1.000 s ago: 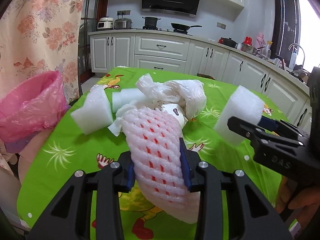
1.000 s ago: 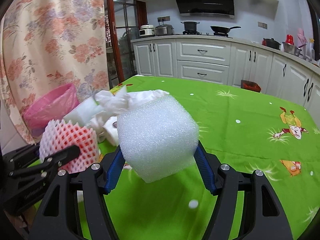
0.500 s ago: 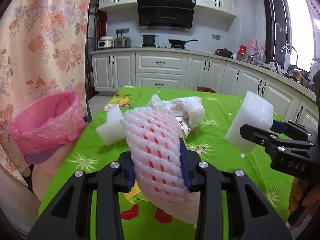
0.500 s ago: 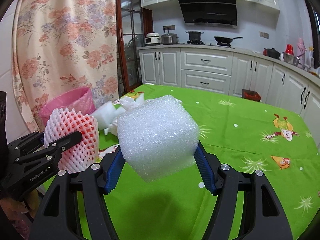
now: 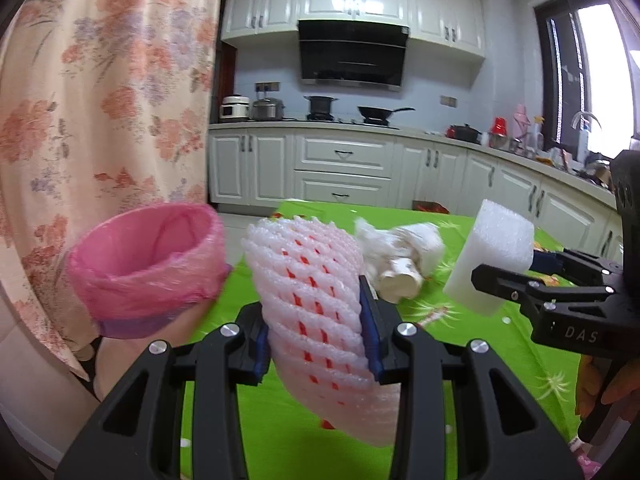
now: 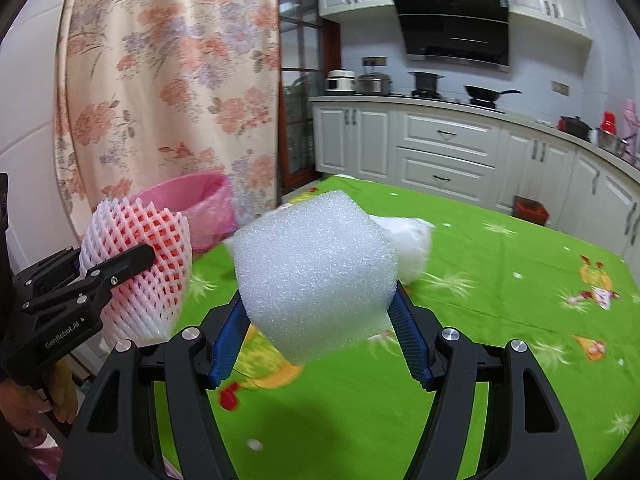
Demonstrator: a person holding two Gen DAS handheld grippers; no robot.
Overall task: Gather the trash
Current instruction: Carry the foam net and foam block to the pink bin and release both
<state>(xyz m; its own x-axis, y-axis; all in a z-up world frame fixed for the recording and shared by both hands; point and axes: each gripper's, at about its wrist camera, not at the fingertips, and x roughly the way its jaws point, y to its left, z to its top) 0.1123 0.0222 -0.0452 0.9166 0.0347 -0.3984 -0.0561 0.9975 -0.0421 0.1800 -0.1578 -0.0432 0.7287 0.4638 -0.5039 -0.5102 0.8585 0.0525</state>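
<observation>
My left gripper (image 5: 316, 332) is shut on a white foam fruit net with red inside (image 5: 316, 300), held above the green table; the net also shows in the right wrist view (image 6: 140, 272). My right gripper (image 6: 320, 320) is shut on a white foam block (image 6: 316, 280), seen at the right of the left wrist view (image 5: 492, 256). A bin lined with a pink bag (image 5: 148, 264) stands left of the table, just left of the net, open at the top; it also shows in the right wrist view (image 6: 196, 208). A crumpled white bag and a paper cup (image 5: 400, 256) lie on the table behind.
The table wears a green cartoon cloth (image 6: 500, 280). A floral curtain (image 5: 100, 100) hangs at the left behind the bin. White kitchen cabinets (image 5: 340, 168) and a counter with pots run along the back and right.
Both grippers have risen and swung left toward the pink bin, each keeping its hold. The bin now looms larger, close beside the foam net.
</observation>
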